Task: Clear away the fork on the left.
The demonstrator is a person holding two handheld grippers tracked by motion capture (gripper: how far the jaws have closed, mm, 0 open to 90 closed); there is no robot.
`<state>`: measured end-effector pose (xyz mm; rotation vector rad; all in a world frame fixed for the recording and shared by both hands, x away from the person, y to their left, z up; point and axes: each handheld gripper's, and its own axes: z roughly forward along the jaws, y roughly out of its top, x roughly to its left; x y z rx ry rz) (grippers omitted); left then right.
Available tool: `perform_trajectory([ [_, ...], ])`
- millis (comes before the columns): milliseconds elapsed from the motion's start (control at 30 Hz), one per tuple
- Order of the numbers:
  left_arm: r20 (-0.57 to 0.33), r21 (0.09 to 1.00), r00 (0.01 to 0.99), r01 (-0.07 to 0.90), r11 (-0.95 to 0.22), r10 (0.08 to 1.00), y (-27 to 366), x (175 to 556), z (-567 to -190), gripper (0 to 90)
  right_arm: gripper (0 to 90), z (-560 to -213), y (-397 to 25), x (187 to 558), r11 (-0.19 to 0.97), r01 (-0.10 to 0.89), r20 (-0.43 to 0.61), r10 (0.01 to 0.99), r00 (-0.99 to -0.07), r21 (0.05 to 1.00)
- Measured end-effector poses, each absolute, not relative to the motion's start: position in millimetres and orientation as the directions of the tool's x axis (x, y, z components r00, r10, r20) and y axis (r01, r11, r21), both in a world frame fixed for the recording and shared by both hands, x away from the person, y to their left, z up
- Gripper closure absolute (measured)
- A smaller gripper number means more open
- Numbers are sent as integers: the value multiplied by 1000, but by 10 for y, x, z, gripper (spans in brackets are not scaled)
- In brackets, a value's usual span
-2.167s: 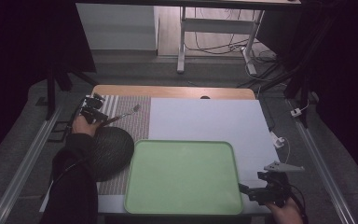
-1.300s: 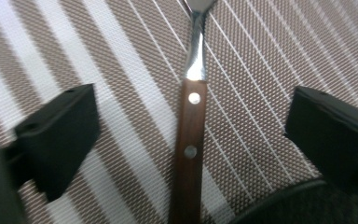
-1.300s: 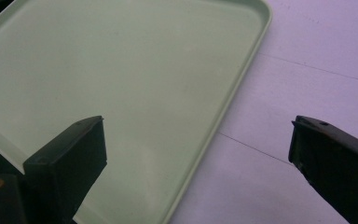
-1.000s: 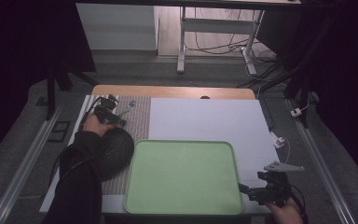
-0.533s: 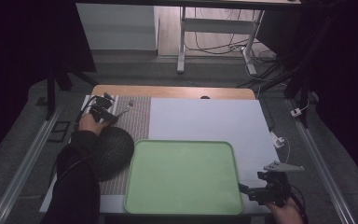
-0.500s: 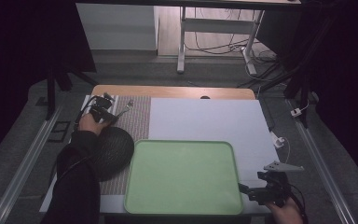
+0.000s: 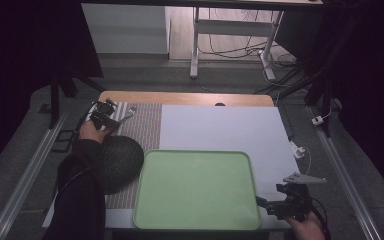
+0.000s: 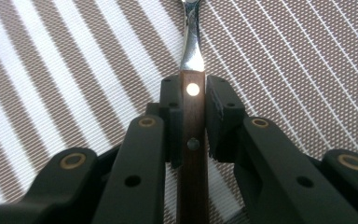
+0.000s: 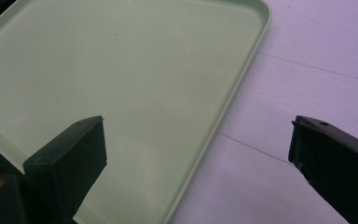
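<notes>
Pale green tray [image 7: 196, 190], brown-and-white striped mat [image 8: 65, 70], dark brown wooden handle [image 8: 192, 140], black jaws.

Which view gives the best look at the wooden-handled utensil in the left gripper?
The left gripper view: the utensil's riveted wooden handle sits clamped between the black jaws, its steel neck running up over the striped placemat. The high view shows it small, poking from the left gripper.

Tray [image 7: 196, 190] at table's [image 7: 220, 125] near edge, striped mat [image 7: 142, 125] and bowl [image 7: 117, 162] to its left.
</notes>
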<state>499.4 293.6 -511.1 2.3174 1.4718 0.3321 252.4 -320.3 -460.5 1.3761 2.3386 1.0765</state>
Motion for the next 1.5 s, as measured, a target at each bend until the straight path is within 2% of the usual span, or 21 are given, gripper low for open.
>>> perform_trajectory([
  [367, -38, 482, 429, 799, -359, 903, 3069, 4821, -4858, 774, 42, -4605, -3200, 2525, 293, 667, 167, 828, -535, 685],
  [900, -107, 534, 507, 755, -381, 855, 2834, 4457, -4767, 773, 42, -4605, -3198, 2523, 297, 664, 162, 828, -537, 686],
  [1500, -112, 547, 558, 726, -417, 823, 2621, 3953, -4691, 773, 42, -4599, -3190, 2510, 303, 654, 153, 825, -544, 693],
])
